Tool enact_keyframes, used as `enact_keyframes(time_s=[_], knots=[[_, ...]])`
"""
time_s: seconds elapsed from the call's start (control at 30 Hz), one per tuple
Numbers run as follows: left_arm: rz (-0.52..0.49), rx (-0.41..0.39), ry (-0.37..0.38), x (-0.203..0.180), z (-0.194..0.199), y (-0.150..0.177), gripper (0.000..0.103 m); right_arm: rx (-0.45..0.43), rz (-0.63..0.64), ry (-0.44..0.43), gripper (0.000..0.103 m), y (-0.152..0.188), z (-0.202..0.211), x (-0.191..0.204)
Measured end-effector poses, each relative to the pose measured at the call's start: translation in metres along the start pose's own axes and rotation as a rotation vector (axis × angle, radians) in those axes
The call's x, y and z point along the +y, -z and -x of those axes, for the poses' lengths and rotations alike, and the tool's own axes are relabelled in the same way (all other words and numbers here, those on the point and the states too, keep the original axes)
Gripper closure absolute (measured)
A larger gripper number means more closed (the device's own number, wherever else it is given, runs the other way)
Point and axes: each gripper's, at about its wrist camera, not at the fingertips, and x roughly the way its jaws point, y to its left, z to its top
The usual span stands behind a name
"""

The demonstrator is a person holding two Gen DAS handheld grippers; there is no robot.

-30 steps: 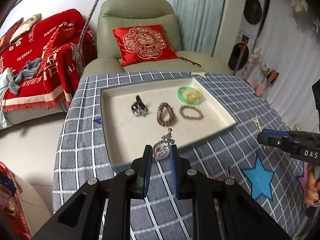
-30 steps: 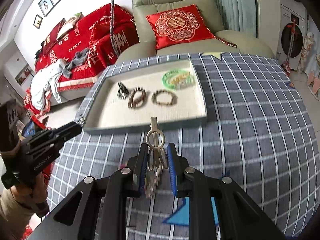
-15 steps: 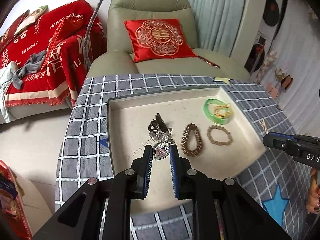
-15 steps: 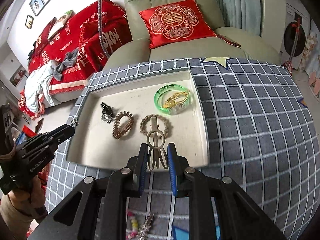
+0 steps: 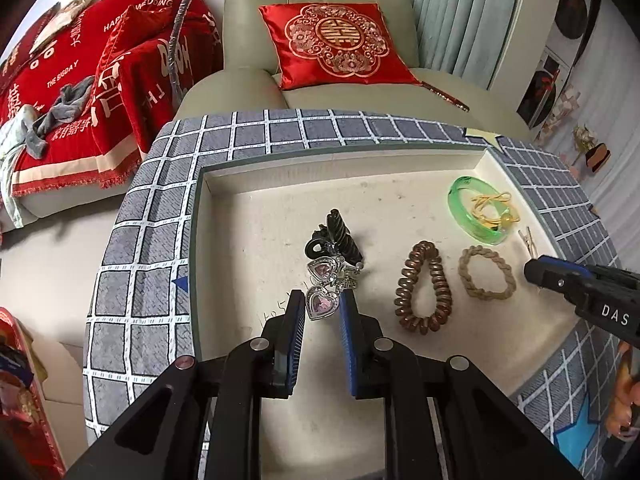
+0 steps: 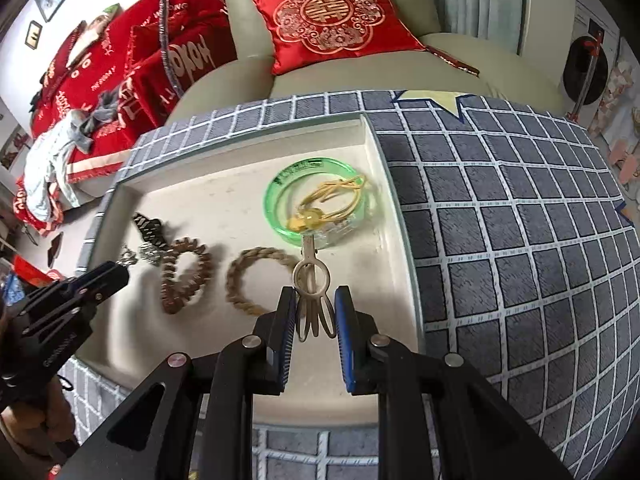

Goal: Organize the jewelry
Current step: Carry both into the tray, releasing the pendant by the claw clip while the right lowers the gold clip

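1. My left tongs (image 5: 322,306) are clenched on a silver heart-shaped pendant with a pink stone (image 5: 321,305), held just above the floor of the shallow cream tray (image 5: 360,156). I can't tell if the pendant touches the tray yet.

2. My right tongs (image 6: 314,312) grip a pale gold metal hair clip with a ring and looped prongs (image 6: 311,292), its tip reaching toward the rim of the translucent green bangle (image 6: 280,184). This clip also hangs over the tray, near its right wall.

3. Just beyond the held pendant lies a second silver heart pendant with a pink stone (image 5: 321,270), touching a black twisted claw clip (image 5: 340,234). I judge that I am pairing the 2 hearts.

4. Further right in the tray sit a brown spiral coil hair tie (image 5: 423,286) and, beside it, a tan braided loop bracelet (image 5: 486,272), apart from each other. The green bangle lies in the far right corner with a yellow cord and bead (image 6: 332,200) inside it.

5. Done so far, as I read it: 5 pieces already rest in the tray, laid in a loose row.

6. Left to do: release both held pieces onto the tray floor. Whether more jewelry waits on the grey checked cloth of the worktop (image 6: 500,240) I cannot tell; none shows on the parts in view.

7. The main risk I see is dropping the clip onto the bangle rather than onto bare tray.
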Motion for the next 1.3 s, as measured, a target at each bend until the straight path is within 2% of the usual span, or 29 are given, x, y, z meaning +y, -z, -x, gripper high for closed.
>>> enact_keyframes(time_s=[0.23,0.47,0.53,0.57,0.6,0.77,0.87,0.93,1.0,1.3], knots=[[-0.047,0.015,-0.034,-0.007,-0.010,0.005,0.070,0.008,-0.002,0.001,0.081,0.000,-0.016,-0.003],[-0.048,0.019,-0.043,-0.009,-0.012,0.006,0.070,0.001,0.017,0.014,0.079,0.004,-0.017,0.000],[-0.047,0.021,-0.042,-0.008,-0.012,0.006,0.070,0.001,0.019,0.005,0.070,0.004,-0.017,0.001],[-0.046,0.020,-0.044,-0.008,-0.011,0.006,0.070,0.001,0.017,0.000,0.058,0.005,-0.017,0.002],[-0.046,0.018,-0.045,-0.008,-0.011,0.006,0.070,0.000,0.016,-0.002,0.051,0.005,-0.016,0.002],[-0.057,0.002,-0.049,-0.010,-0.007,0.007,0.070,0.002,0.010,-0.018,0.048,0.006,-0.015,0.005],[-0.060,-0.013,-0.054,-0.011,-0.005,0.008,0.070,-0.003,-0.011,-0.041,0.035,0.006,-0.013,0.002],[-0.055,-0.023,-0.055,-0.011,-0.003,0.008,0.070,-0.016,-0.029,-0.067,0.032,0.006,-0.008,0.000],[-0.043,-0.035,-0.048,-0.008,-0.001,0.009,0.070,-0.028,-0.043,-0.087,0.026,0.006,-0.002,0.000],[-0.033,-0.072,-0.068,-0.006,0.006,0.006,0.070,-0.089,-0.079,-0.123,0.025,0.009,0.026,-0.004]])
